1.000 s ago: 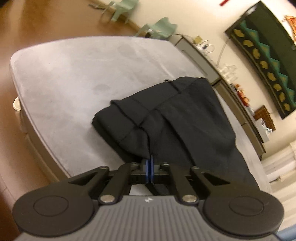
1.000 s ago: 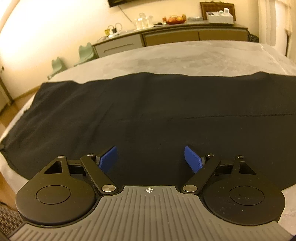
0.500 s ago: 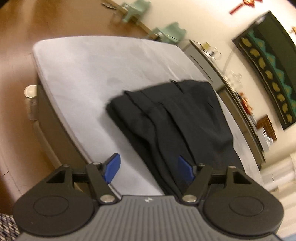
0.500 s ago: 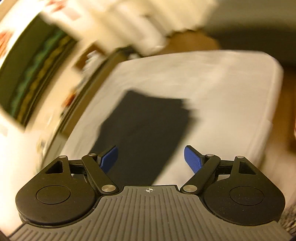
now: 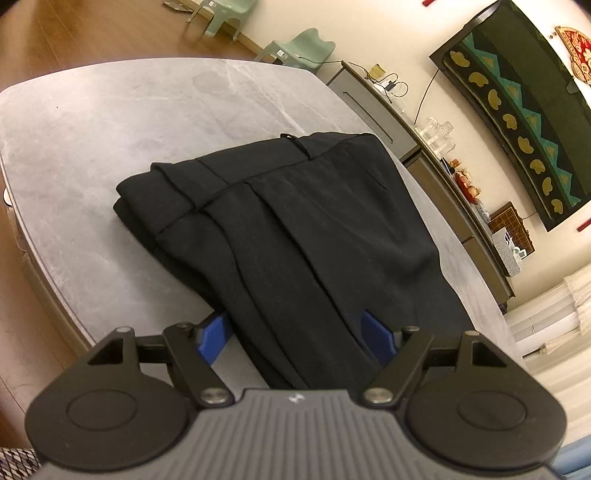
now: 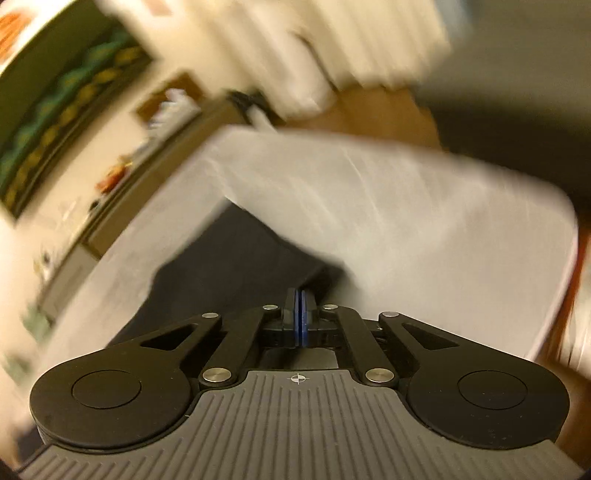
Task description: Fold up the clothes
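Note:
Black trousers (image 5: 303, 221) lie folded lengthwise on the grey table (image 5: 110, 129), waistband at the far end. My left gripper (image 5: 295, 332) hovers over their near part. Its jaws are opening, and the blue pads (image 5: 212, 336) stand on either side of the cloth without pressing it. The right wrist view is blurred by motion. There the hem end of the trousers (image 6: 229, 266) lies on the table (image 6: 406, 221), and my right gripper (image 6: 298, 295) is shut, its pads meeting on the cloth's near corner.
A low sideboard (image 5: 424, 147) with jars and small items runs along the wall behind the table, under a dark patterned hanging (image 5: 517, 110). Two pale green chairs (image 5: 306, 44) stand on the wooden floor (image 5: 74, 29). The table's rounded edge (image 5: 44, 266) is close on the left.
My left gripper let go of the trousers' fold and spread its pads. My right gripper swung from the garment's middle to its hem end, rolled, and closed.

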`<move>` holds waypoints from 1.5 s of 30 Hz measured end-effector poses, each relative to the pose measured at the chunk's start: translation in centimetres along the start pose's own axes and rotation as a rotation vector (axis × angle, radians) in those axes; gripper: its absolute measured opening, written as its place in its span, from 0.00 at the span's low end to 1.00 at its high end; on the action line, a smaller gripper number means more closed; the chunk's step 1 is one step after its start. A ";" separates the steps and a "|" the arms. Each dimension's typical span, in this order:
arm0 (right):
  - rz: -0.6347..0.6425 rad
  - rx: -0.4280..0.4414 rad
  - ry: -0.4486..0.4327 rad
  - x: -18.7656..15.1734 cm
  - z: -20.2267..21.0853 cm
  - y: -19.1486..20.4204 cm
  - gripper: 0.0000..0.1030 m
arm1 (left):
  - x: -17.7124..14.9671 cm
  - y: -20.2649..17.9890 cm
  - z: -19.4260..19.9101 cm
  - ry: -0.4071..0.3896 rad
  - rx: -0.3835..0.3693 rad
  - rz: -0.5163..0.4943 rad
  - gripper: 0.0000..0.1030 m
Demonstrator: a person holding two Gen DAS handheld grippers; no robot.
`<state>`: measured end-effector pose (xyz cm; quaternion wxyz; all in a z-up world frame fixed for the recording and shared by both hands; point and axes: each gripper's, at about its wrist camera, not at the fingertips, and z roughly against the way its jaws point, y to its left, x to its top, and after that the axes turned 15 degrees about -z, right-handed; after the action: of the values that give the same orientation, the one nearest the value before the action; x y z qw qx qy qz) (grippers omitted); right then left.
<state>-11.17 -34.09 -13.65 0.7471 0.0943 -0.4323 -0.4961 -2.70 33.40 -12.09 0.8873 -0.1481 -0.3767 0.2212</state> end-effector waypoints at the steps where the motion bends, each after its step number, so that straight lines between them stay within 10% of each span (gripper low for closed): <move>1: 0.033 -0.001 -0.015 0.2 0.1 0.4 0.00 | 0.0 0.0 0.0 0.000 0.003 -0.004 0.75; 11: -0.101 -0.057 0.065 1.0 -1.3 -3.1 0.14 | -0.3 0.3 1.2 0.018 0.015 0.035 0.76; 15: -0.130 -0.100 0.030 0.4 -0.8 -3.9 0.59 | -0.3 1.3 2.0 -0.011 0.070 0.082 0.80; 23: 0.177 -0.034 0.062 -3.3 -3.7 2.0 0.57 | 0.9 -1.6 -1.2 -0.036 0.045 -0.072 1.00; 25: 0.224 -0.018 0.068 -4.3 -4.1 3.0 0.18 | 1.1 -2.5 -1.9 -0.049 0.063 -0.117 0.81; 26: 0.206 0.002 0.078 -4.4 -4.1 3.0 0.07 | 1.2 -2.3 -2.4 -0.029 0.062 -0.115 0.17; 27: 0.188 0.023 0.088 -4.5 -4.2 3.0 0.06 | 1.2 -2.1 -2.9 -0.011 0.060 -0.112 0.09; 35: 0.060 0.212 0.018 -3.5 -0.2 2.8 0.05 | 0.8 -1.3 0.8 -0.145 -0.099 0.033 0.06; 45: 0.088 0.409 -0.062 0.6 8.1 6.1 0.04 | 6.0 -8.2 12.9 -0.446 -0.210 -0.128 0.06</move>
<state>-13.06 -29.24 -4.91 0.7197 0.2097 -0.5505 -0.3674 -6.16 30.61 3.73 0.7742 -0.1631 -0.5925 0.1514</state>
